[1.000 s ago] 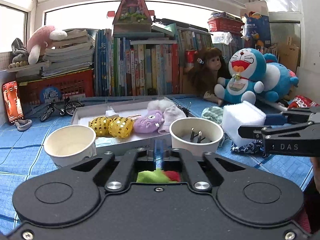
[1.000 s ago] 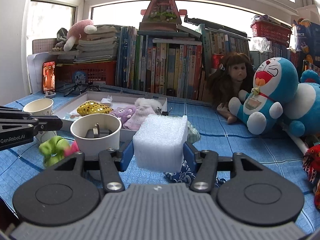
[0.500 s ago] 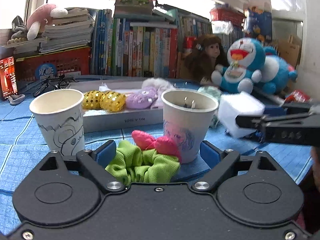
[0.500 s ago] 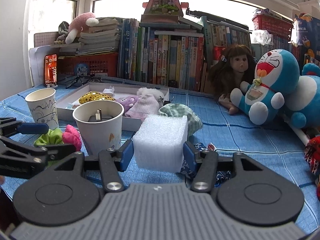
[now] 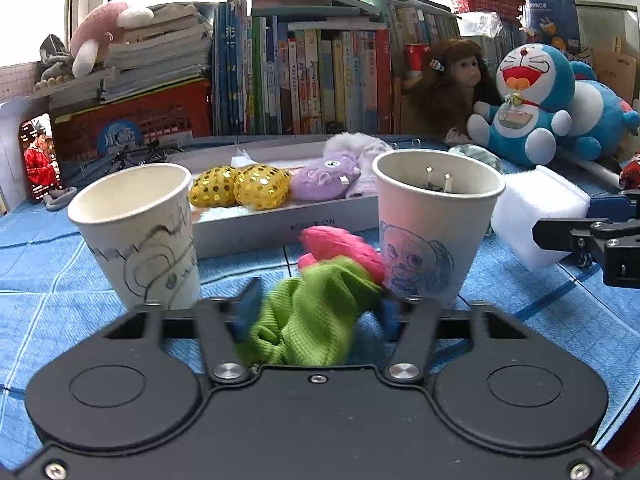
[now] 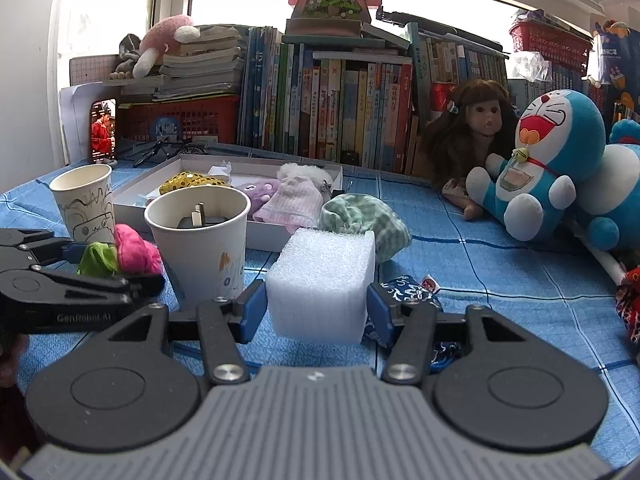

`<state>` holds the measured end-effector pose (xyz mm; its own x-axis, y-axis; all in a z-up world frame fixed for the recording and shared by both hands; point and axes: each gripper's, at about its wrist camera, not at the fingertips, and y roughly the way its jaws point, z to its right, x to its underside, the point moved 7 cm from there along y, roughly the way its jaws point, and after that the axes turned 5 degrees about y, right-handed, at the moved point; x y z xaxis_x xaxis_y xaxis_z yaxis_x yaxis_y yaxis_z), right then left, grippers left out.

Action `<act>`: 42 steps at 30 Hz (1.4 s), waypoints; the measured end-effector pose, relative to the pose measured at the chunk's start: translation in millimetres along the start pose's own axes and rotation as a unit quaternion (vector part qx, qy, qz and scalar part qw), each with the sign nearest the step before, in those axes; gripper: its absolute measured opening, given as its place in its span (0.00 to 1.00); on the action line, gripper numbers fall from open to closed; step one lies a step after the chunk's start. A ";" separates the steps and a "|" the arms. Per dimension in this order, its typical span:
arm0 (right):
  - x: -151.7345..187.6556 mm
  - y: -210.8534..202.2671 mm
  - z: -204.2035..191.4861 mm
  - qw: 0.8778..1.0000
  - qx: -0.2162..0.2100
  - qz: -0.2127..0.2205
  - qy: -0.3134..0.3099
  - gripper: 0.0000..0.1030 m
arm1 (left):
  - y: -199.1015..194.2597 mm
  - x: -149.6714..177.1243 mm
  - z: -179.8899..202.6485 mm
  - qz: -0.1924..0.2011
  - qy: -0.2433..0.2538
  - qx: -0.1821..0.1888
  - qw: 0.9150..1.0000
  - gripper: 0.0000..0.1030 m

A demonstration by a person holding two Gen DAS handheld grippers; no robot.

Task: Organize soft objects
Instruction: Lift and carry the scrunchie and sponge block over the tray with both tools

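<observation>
My left gripper is shut on a green and pink scrunchie, low over the blue cloth between two paper cups; it also shows in the right wrist view. My right gripper is shut on a white foam block, which also shows at the right of the left wrist view. The grey tray behind the cups holds gold sequin toys, a purple plush and a pink knit piece.
An empty paper cup stands left, a cup with a plug right. A green checked cloth and a blue patterned pouch lie by the foam. Books, a doll and Doraemon plush line the back.
My left gripper opened over the scrunchie, dropped low to the cloth, then closed on it. The right gripper kept hold of the foam block and barely moved.
</observation>
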<state>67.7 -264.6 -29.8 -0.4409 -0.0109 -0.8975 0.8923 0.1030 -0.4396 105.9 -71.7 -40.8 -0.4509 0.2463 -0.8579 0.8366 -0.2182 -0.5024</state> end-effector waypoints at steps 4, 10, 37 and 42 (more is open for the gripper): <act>-4.8 -1.8 2.2 1.000 0.001 0.006 0.001 0.58 | -10.4 -5.6 -4.2 0.008 -0.004 0.003 1.000 0.30; -30.7 -2.3 8.5 1.000 0.000 0.019 0.009 0.58 | -42.2 -34.2 -6.0 0.039 0.007 0.031 0.999 0.28; -146.0 180.6 -66.2 0.986 -0.106 -0.121 0.033 0.58 | 119.6 -164.1 -141.8 -0.100 -0.087 0.019 0.991 0.28; -140.6 204.2 -72.2 0.984 -0.099 -0.144 0.034 0.58 | 147.5 -151.9 -143.9 -0.130 -0.097 0.021 0.987 0.29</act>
<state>304.8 -170.2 9.3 -0.6837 -0.0030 -0.7298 0.6961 0.2977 -0.6533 342.5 -5.4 30.9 -0.7025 0.1139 -0.7025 0.6737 -0.2117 -0.7080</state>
